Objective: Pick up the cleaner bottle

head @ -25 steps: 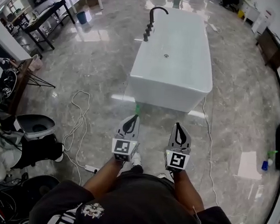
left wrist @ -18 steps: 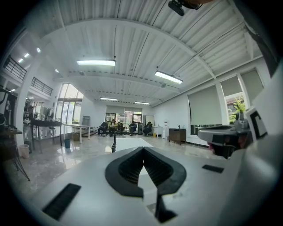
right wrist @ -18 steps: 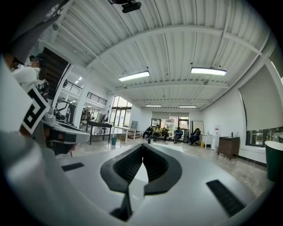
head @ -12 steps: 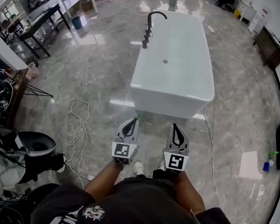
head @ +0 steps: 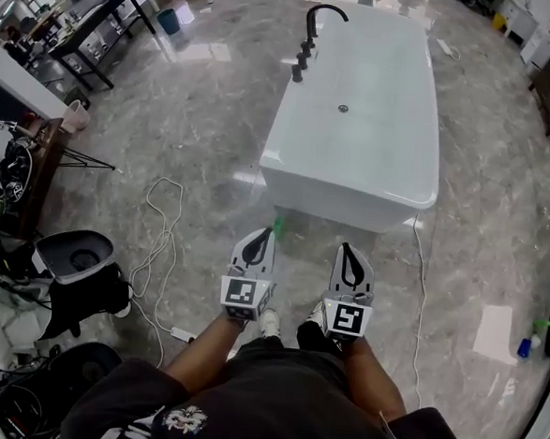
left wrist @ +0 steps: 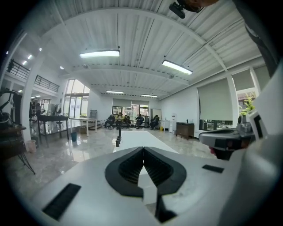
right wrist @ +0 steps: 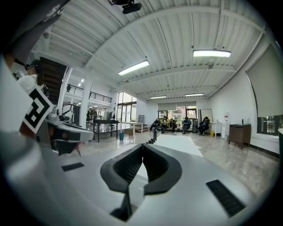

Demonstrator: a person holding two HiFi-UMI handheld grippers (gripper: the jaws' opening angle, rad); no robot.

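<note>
Both grippers have been carried forward with the person toward the bathtub (head: 357, 126). The left hand-held gripper (head: 261, 234) and right hand-held gripper (head: 351, 253) are closed and empty. What appears to be the cleaner bottle (head: 276, 226), small and green, stands at the bathtub's foot just ahead of the left one. A blue spray bottle (head: 525, 346) stands far right.
</note>
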